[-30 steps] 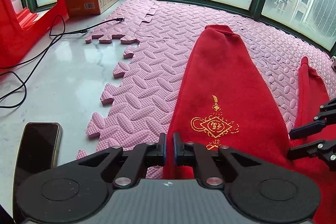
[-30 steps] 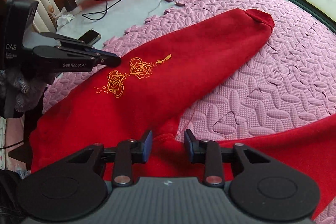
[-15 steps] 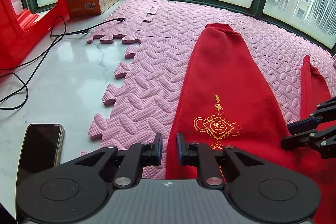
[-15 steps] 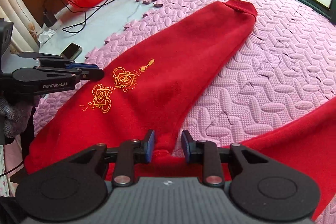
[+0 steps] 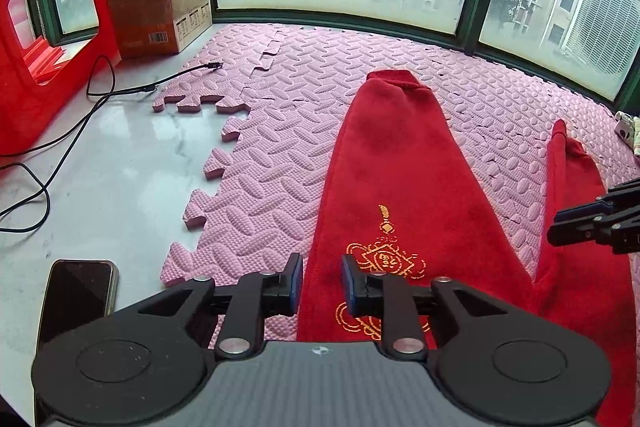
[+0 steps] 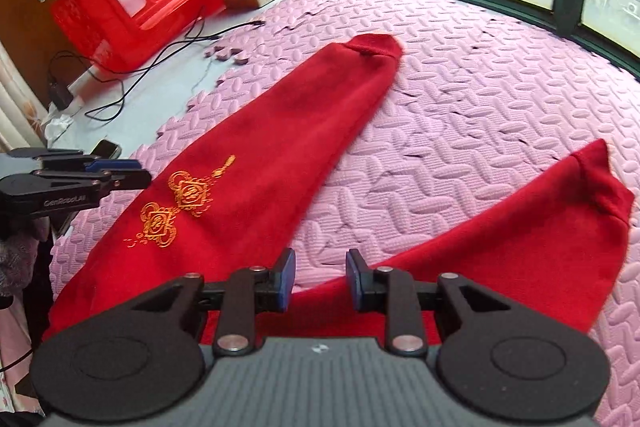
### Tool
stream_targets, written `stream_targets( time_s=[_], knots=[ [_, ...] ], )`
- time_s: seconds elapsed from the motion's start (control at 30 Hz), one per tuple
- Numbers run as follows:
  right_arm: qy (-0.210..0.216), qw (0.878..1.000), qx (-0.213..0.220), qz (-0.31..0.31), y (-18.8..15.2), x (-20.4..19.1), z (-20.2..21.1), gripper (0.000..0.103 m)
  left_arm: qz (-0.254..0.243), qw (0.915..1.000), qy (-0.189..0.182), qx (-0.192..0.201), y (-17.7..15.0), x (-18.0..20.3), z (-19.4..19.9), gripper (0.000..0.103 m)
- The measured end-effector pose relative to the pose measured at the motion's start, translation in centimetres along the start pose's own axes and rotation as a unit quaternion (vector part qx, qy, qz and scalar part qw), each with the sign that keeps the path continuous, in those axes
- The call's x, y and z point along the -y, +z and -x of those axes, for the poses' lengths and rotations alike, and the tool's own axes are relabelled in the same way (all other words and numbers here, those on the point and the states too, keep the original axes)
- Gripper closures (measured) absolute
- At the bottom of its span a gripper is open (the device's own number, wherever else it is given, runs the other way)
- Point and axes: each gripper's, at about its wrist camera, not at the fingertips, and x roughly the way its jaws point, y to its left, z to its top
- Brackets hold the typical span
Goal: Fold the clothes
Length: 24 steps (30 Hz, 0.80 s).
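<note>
Covering marble floor [image 5: 100, 179]: pink foam mats [image 5: 280, 163]

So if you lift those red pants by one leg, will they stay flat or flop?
Probably flop: the red pants lie limp and flat on the foam mat. The fabric looks fleecy, so likely light and not slippery.

So there's this red fleece garment [image 6: 280, 131] spread flat on the pink foam mat [image 6: 460, 99], looks like trousers: two legs fanning apart in a V, cuffs pointing toward the window side of the mat. One leg has gold knot embroidery [image 6: 180, 203] and lies right along the mat's jigsaw edge. The other leg [image 6: 532, 251] sits further in on the mat.
</note>
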Motion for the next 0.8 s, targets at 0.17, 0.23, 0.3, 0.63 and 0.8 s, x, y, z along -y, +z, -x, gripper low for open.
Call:
stream_targets(
  time_s=[0.17,0.23,0.3,0.63,0.8],
  knots=[
    [-0.057,0.996,0.030,-0.058,0.3,5.7,1.0,0.076,-0.009,0.9989,-0.046,0.001,0.0,2.4,1.1,0.079],
    [-0.080,0.993,0.040,-0.078,0.6,7.9,0.9,0.076,-0.014,0.9979,-0.064,-0.003,-0.1,3.4,1.3,0.079],
    [-0.095,0.990,0.043,-0.090,1.0,9.5,0.3,0.076,-0.022,0.9963,-0.082,-0.009,-0.2,4.5,1.5,0.079],
    [-0.128,0.986,0.039,-0.098,1.4,11.9,-1.0,0.069,-0.075,0.9828,-0.164,-0.039,-2.2,9.1,3.2,0.079],
    [-0.104,0.991,0.031,-0.081,-0.5,9.8,1.2,0.065,-0.105,0.9738,-0.196,-0.047,-4.1,11.3,4.4,0.075]
  ],
)
